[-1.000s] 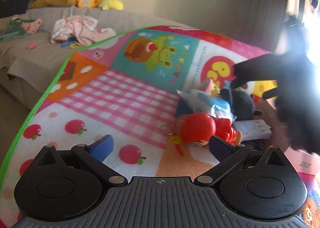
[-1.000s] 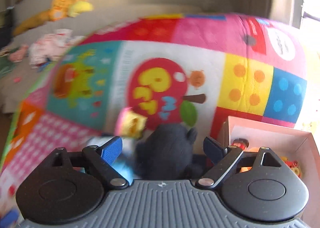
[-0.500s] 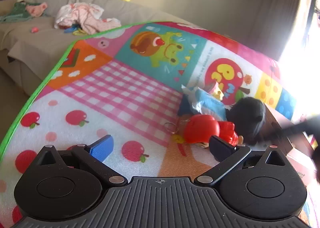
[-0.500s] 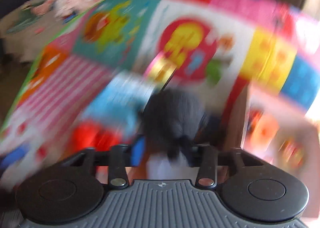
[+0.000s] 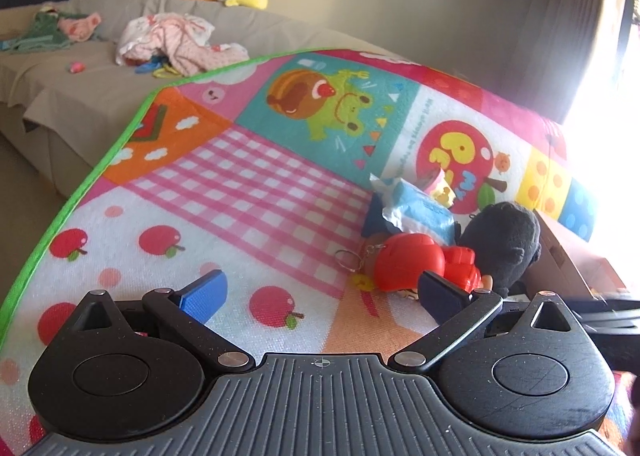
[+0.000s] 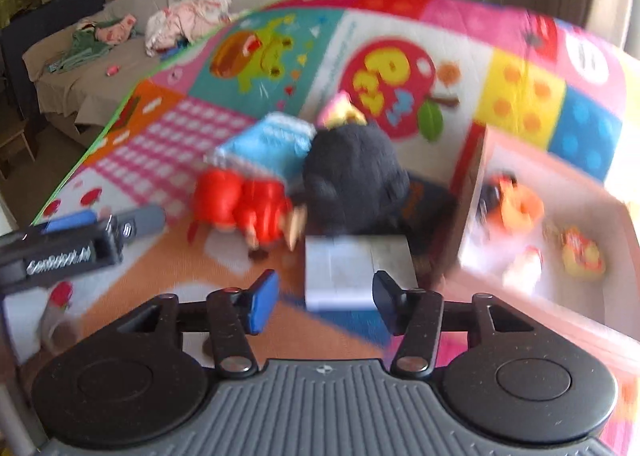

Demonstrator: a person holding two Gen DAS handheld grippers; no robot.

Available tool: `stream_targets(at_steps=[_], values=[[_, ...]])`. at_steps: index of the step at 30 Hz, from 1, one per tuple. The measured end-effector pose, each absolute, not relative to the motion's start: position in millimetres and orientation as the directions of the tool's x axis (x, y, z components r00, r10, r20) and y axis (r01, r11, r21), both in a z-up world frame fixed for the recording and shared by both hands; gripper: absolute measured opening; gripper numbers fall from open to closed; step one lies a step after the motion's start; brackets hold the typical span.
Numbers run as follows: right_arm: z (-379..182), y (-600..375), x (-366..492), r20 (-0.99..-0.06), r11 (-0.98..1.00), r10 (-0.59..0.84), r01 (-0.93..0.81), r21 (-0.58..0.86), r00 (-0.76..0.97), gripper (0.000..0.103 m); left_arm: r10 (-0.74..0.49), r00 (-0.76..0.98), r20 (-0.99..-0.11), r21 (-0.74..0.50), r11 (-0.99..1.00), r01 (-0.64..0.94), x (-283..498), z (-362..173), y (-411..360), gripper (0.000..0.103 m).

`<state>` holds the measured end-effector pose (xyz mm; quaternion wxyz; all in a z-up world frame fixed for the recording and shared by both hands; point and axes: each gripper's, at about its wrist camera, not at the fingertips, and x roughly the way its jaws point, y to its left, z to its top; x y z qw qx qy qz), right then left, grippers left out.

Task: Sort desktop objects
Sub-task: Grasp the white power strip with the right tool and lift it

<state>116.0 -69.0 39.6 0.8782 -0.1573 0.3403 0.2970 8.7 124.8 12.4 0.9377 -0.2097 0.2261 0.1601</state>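
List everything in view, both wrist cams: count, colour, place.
play mat: 1, multicolour, under the pile
black plush: 1, black, mat centre, beside the box
red toy figure: 1, red, left of the plush
blue packet: 1, light blue, behind the figure
small wrapper: 1, pink-yellow, behind the plush
white flat item: 1, white-grey, on the mat, just ahead of the right tool
box: 1, pink, right of the plush, holds small orange and yellow toys
sofa: 1, grey-beige, behind the mat, with clothes and yellow plushies
left tool: 1, black with blue pads, open
right tool: 1, same, open
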Motion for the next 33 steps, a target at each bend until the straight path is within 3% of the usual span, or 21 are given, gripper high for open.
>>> stream_targets(at_steps=[3, 8, 13, 17, 23, 29, 33], values=[[30.6, -41.9, 134.1, -0.676, 0.765, 0.376, -0.624, -0.158, 0.633, 0.053, 0.2, 0.85, -0.488, -0.329, 0.859, -0.392, 8.4, 12.0, 126.2, 0.103], [23.3, -32.5, 172.8, -0.744, 0.81, 0.344, -0.581, -0.072, 0.572, 0.053, 0.189, 0.856, -0.481, -0.338, 0.861, -0.38, 8.0, 11.3, 126.7, 0.103], [33.0, -51.8, 151.0, -0.783, 0.772, 0.395, -0.636, 0.0, 0.48, 0.053, 0.188, 0.856, -0.482, -0.343, 0.858, -0.382, 7.6, 11.5, 126.8, 0.103], [35.7, -82.0, 114.6, -0.787, 0.727, 0.403, -0.686, -0.034, 0.466, 0.053, 0.19, 0.853, -0.487, -0.345, 0.855, -0.387, 8.0, 11.4, 126.8, 0.103], [27.6, -131.0, 77.7, -0.763, 0.714, 0.341, -0.68, -0.169, 0.548, 0.054, 0.202, 0.852, -0.482, -0.311, 0.87, -0.382, 7.9, 11.9, 121.9, 0.103], [15.8, -169.5, 76.1, -0.677, 0.78, 0.2, -0.533, -0.327, 0.708, 0.059, 0.213, 0.858, -0.467, -0.238, 0.904, -0.354, 9.4, 15.1, 108.4, 0.103], [20.9, -198.1, 82.8, -0.658, 0.866, 0.208, -0.449, -0.219, 0.724, 0.06, 0.2, 0.865, -0.46, -0.172, 0.936, -0.308, 13.1, 18.4, 95.9, 0.103]])
